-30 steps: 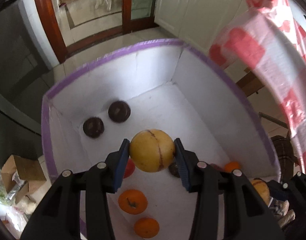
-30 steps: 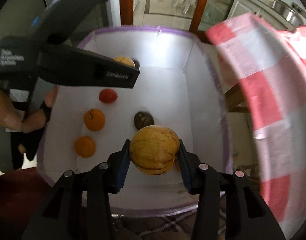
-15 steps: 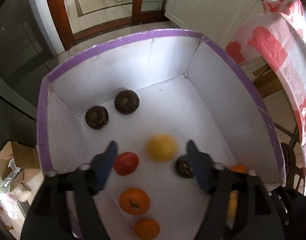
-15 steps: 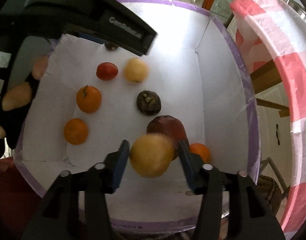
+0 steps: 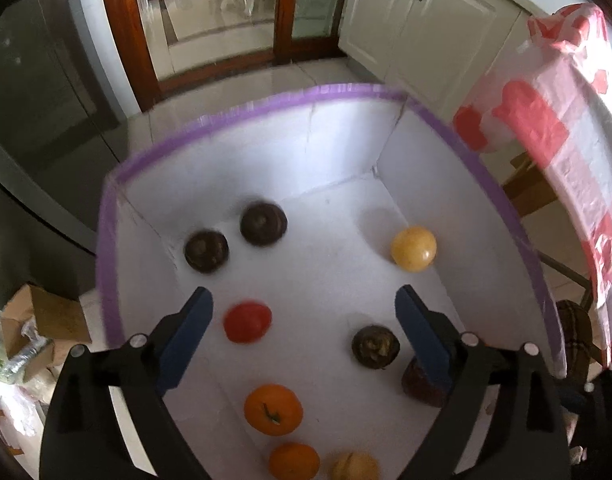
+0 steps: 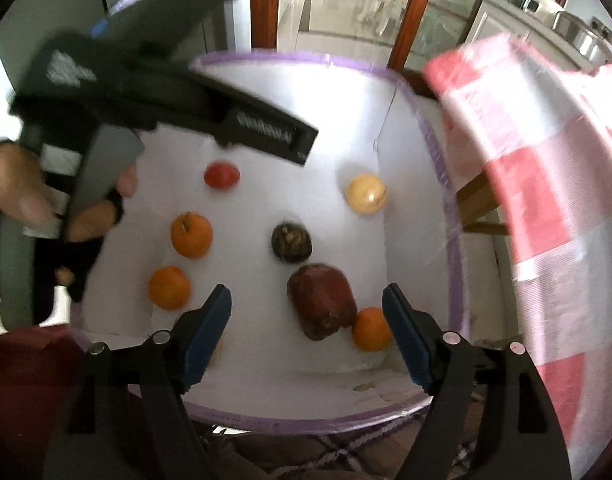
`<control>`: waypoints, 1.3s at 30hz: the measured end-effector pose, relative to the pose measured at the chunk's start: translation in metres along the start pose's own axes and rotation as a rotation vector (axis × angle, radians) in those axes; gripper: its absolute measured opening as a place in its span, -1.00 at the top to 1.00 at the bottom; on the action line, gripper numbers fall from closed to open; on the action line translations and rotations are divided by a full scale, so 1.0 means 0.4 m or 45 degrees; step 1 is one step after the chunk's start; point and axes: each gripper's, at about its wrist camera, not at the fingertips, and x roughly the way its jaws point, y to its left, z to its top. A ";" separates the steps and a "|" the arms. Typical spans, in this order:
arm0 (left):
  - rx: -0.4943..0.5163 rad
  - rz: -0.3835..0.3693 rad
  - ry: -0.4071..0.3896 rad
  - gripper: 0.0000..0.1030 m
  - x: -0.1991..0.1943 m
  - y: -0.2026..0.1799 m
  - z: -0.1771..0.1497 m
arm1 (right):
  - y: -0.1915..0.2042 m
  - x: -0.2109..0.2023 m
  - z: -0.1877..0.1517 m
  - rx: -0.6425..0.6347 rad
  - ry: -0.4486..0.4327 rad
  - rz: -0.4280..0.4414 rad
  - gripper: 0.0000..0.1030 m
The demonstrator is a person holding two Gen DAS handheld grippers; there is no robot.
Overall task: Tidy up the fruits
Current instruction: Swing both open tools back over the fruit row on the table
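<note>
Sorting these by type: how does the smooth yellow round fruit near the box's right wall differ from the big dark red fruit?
The smooth yellow round fruit is pale, glossy and round; the big dark red fruit is dull, mottled, elongated and clearly larger. The yellow one lies alone; the red one touches a small orange fruit. Both lie loose in the white purple-rimmed box.

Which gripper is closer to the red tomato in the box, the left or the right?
Left. The left gripper hovers over the red tomato. The right gripper is at the box's near edge, farther away.

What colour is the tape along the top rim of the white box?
Purple. The rim tape shows best in the left wrist view.
</note>
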 end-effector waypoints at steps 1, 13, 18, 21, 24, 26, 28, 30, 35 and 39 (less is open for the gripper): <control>0.018 0.017 -0.045 -0.80 -0.022 -0.011 0.011 | -0.006 -0.022 0.005 0.009 -0.034 0.005 -0.49; 0.297 0.009 -0.583 -0.97 -0.331 -0.311 0.140 | -0.230 -0.369 -0.007 0.404 -0.564 -0.177 -0.69; 0.479 -0.182 -0.612 -0.97 -0.392 -0.549 0.172 | -0.427 -0.519 -0.112 0.749 -0.728 -0.389 -0.69; 0.583 -0.314 -0.589 -0.97 -0.384 -0.713 0.178 | -0.532 -0.541 -0.183 0.921 -0.707 -0.519 -0.69; 0.691 -0.385 -0.562 -0.97 -0.347 -0.893 0.173 | -0.634 -0.534 -0.248 1.072 -0.648 -0.618 -0.69; 0.748 -0.408 -0.522 -0.97 -0.308 -1.004 0.180 | -0.693 -0.525 -0.279 1.154 -0.617 -0.656 -0.69; 0.759 -0.450 -0.474 -0.97 -0.279 -1.096 0.186 | -0.765 -0.531 -0.336 1.255 -0.605 -0.684 -0.69; 0.747 -0.505 -0.438 -0.97 -0.257 -1.175 0.191 | -0.813 -0.539 -0.376 1.316 -0.590 -0.738 -0.69; 0.741 -0.547 -0.363 -0.97 -0.206 -1.289 0.205 | -0.939 -0.534 -0.455 1.477 -0.519 -0.809 -0.69; 0.695 -0.555 -0.303 -0.97 -0.153 -1.340 0.227 | -1.007 -0.525 -0.494 1.565 -0.488 -0.811 -0.69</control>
